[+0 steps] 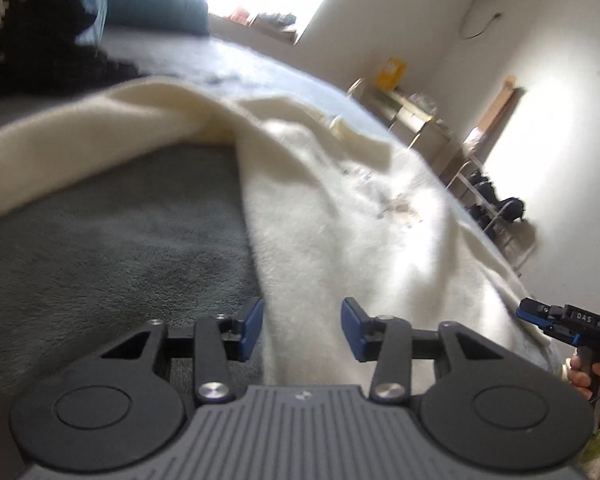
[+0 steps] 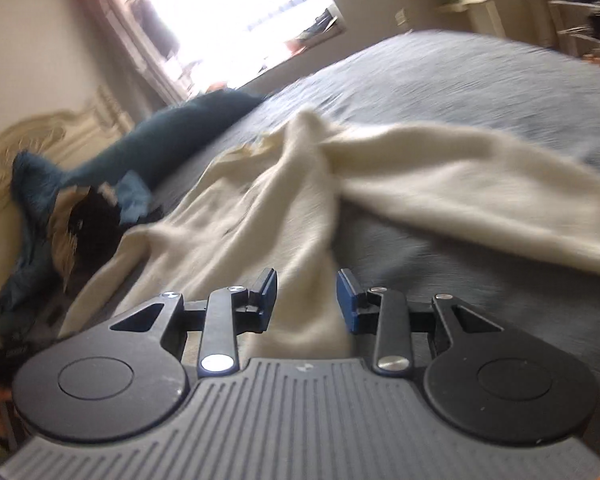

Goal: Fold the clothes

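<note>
A cream sweater [image 1: 340, 208] lies spread on the grey bed cover [image 1: 120, 232], one sleeve stretching to the left. My left gripper [image 1: 302, 328] is open, its jaws standing either side of the sweater's near hem edge. In the right wrist view the same sweater [image 2: 260, 208] lies with a sleeve reaching right. My right gripper [image 2: 307, 300] is open, jaws astride the near hem. The right gripper also shows in the left wrist view [image 1: 556, 324] at the sweater's right edge, held by a hand.
A pile of dark clothes [image 1: 40, 32] and a teal blanket [image 2: 172, 136] lie by the headboard [image 2: 40, 140]. A window [image 2: 228, 12] is behind the bed. Shelves and a table [image 1: 420, 120] stand along the right wall.
</note>
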Tool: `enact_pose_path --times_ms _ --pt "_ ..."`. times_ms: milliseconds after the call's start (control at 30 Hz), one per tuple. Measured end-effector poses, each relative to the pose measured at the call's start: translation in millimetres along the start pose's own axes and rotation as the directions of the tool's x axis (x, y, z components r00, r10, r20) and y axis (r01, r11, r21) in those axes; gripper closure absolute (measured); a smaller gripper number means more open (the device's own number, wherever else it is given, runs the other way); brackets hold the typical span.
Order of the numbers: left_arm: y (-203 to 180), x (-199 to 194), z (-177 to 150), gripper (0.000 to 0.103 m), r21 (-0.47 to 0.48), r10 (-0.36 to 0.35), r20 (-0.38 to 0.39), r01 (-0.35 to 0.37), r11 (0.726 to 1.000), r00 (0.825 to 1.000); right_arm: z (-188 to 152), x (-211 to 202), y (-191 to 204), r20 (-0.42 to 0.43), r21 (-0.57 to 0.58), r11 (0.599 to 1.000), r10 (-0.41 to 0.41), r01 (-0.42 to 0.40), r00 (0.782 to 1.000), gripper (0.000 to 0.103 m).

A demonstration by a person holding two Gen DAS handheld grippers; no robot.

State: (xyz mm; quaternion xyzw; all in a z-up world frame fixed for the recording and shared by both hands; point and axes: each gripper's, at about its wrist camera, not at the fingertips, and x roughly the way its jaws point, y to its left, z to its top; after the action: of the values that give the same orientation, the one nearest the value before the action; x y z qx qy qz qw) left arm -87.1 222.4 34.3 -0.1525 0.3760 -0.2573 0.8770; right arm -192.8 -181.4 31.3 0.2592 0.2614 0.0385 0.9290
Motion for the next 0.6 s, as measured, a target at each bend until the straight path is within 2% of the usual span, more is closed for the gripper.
enact_pose_path --times_ms 133,200,267,333,433,600 --pt "5.9 19.1 4.6 0.072 -0.022 0.017 -0.033 -0.018 1.000 0.999 8.4 30.5 -0.6 -0.030 -0.006 1.000 0.000 0.000 1.000 0.073" --pt "7.1 25.2 4.4 0.084 -0.018 0.014 -0.039 -0.014 1.000 0.999 13.1 38.5 0.3 -0.042 -0.023 1.000 -0.002 0.001 0.999 0.073" --pt "10.4 30.4 3.7 0.094 -0.030 0.009 -0.031 -0.010 1.000 0.999 15.6 44.8 2.9 -0.060 -0.053 0.999 -0.015 0.012 0.998 0.079" --pt "12.5 31.5 3.1 0.096 -0.056 0.004 -0.011 -0.004 0.998 1.000 15.1 53.8 4.3 -0.086 -0.093 0.995 -0.038 0.030 0.996 0.096" --pt "10.4 25.7 7.2 0.097 -0.057 0.005 0.029 -0.003 0.998 1.000 16.7 54.0 5.7 -0.080 -0.117 0.993 -0.027 0.018 0.996 0.099" --pt "7.3 11.3 22.7 0.097 -0.074 -0.043 0.086 0.050 0.996 0.995 30.8 36.7 1.4 -0.004 -0.064 0.998 0.021 -0.021 1.000 0.099"
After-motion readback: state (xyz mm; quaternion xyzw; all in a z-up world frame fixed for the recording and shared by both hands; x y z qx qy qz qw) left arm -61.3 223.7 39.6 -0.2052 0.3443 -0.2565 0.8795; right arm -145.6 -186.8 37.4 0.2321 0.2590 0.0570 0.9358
